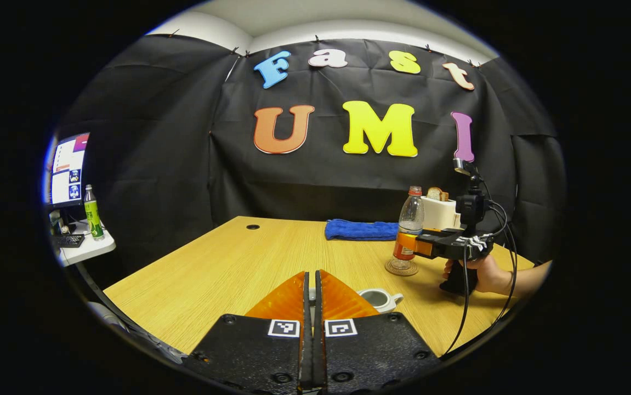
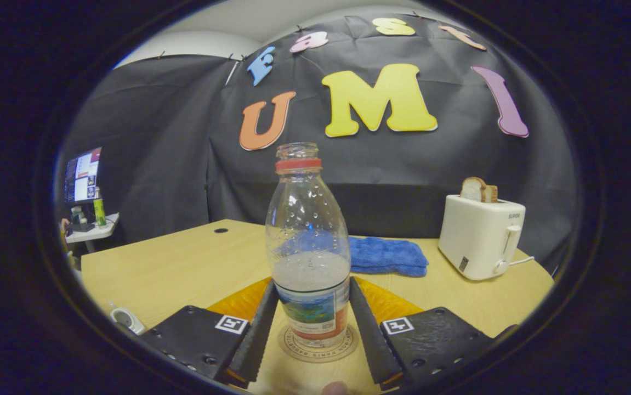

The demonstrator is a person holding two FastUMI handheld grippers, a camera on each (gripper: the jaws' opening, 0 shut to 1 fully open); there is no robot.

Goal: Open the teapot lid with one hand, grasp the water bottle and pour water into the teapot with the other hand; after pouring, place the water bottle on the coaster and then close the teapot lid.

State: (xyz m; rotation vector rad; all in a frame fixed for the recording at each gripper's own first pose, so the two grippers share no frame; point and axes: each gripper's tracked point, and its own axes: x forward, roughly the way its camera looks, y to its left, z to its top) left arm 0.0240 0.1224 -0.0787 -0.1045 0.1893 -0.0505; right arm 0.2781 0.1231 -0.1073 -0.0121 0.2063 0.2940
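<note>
On the wood-grain bench (image 1: pixel 227 263), the left gripper (image 1: pixel 311 285) has its ridged fingers pressed together; whether they pinch anything I cannot tell. Just right of them sits the white glazed teapot (image 1: pixel 379 299), open-topped. Further right, the clear plastic bottle (image 2: pixel 308 258), uncapped and part full, stands upright on the round coaster (image 2: pixel 293 345). The right gripper (image 2: pixel 310 307) has its fingers at either side of the bottle, seemingly touching its label. Behind the bottle lies a folded blue towel (image 2: pixel 389 255), a boxy white toaster (image 2: pixel 479 236) to its right.

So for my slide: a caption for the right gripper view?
Right tool straddling the uncapped water bottle standing on its coaster.
</note>
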